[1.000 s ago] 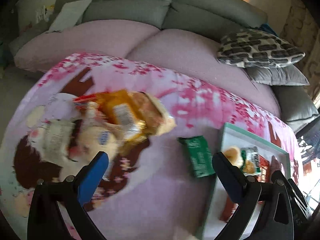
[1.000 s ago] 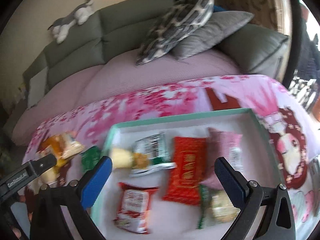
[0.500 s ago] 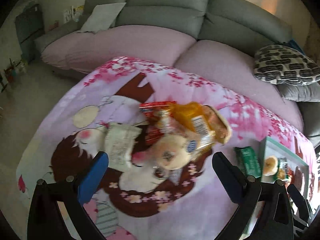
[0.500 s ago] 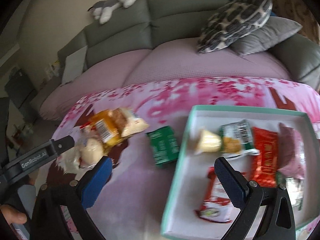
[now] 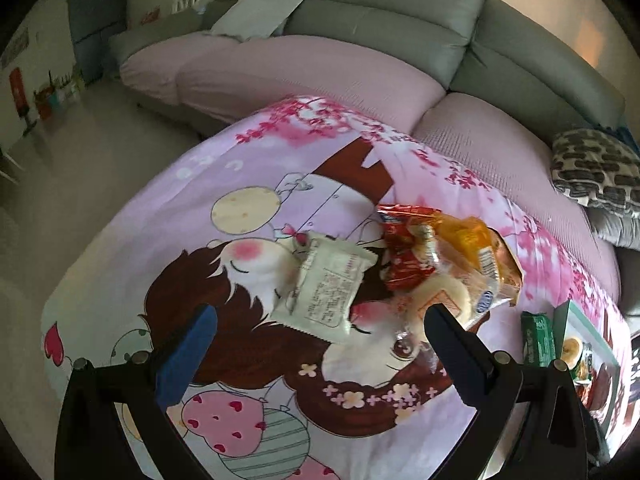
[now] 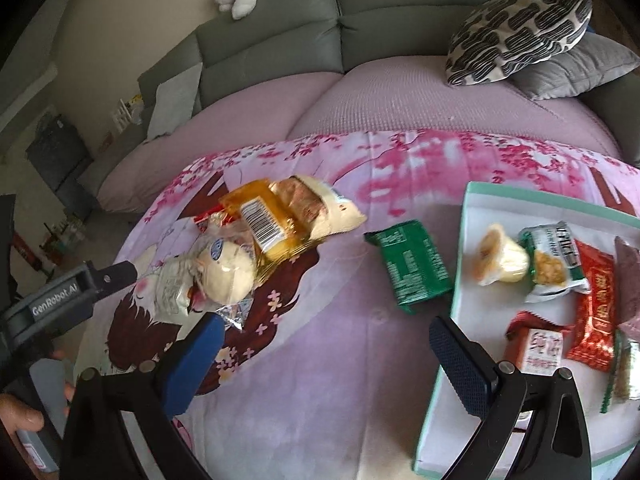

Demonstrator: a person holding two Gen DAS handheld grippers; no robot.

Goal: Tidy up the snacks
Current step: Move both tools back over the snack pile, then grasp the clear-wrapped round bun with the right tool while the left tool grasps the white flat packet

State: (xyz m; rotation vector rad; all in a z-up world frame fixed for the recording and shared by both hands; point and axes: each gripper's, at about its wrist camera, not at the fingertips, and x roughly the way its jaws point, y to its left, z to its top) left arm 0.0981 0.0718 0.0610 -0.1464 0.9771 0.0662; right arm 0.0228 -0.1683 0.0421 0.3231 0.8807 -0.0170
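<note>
Both my grippers, left gripper (image 5: 318,334) and right gripper (image 6: 326,344), are spread and hold nothing. Several snacks already lie inside the tray (image 6: 466,216). Left of the tray, the green packet (image 6: 412,266) and a pile of snacks (image 6: 256,240) wait.

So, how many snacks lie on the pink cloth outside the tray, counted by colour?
green packet: 1
red packet: 1
orange packet: 1
white packet: 1
pale round bun: 1
cream bread roll: 1
Total: 6
</note>
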